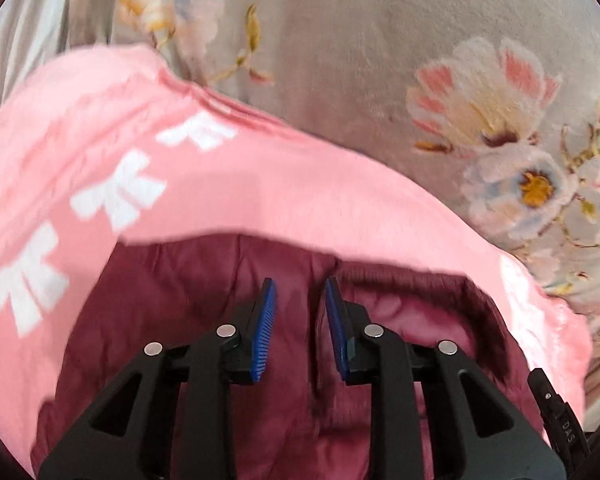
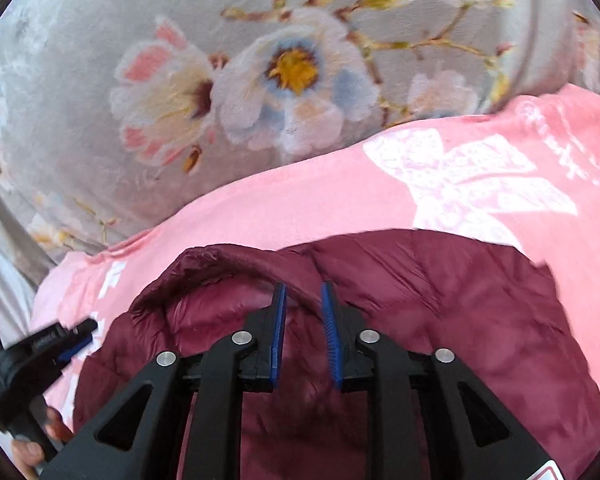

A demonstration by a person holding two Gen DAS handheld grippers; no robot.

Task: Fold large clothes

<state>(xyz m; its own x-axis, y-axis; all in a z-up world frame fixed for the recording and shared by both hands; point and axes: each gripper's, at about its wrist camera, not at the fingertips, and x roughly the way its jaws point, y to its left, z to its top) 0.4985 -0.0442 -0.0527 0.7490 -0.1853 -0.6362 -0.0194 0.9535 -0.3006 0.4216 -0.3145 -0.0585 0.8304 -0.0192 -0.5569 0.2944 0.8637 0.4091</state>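
A maroon quilted puffer jacket (image 1: 228, 280) lies on a pink blanket (image 1: 240, 184) with white prints. My left gripper (image 1: 300, 292) hovers just over the jacket near its collar (image 1: 476, 300), jaws a little apart with nothing between them. In the right wrist view the jacket (image 2: 440, 300) fills the lower part, its curved collar (image 2: 220, 260) to the left. My right gripper (image 2: 303, 294) is over the collar edge, jaws slightly apart and empty. The left gripper also shows in the right wrist view (image 2: 76, 332) at the lower left, held by a hand.
A grey plush bedspread with large flowers (image 1: 380, 60) lies under the pink blanket and fills the far side in both views (image 2: 220, 80). The pink blanket (image 2: 420, 184) extends past the jacket on all visible sides.
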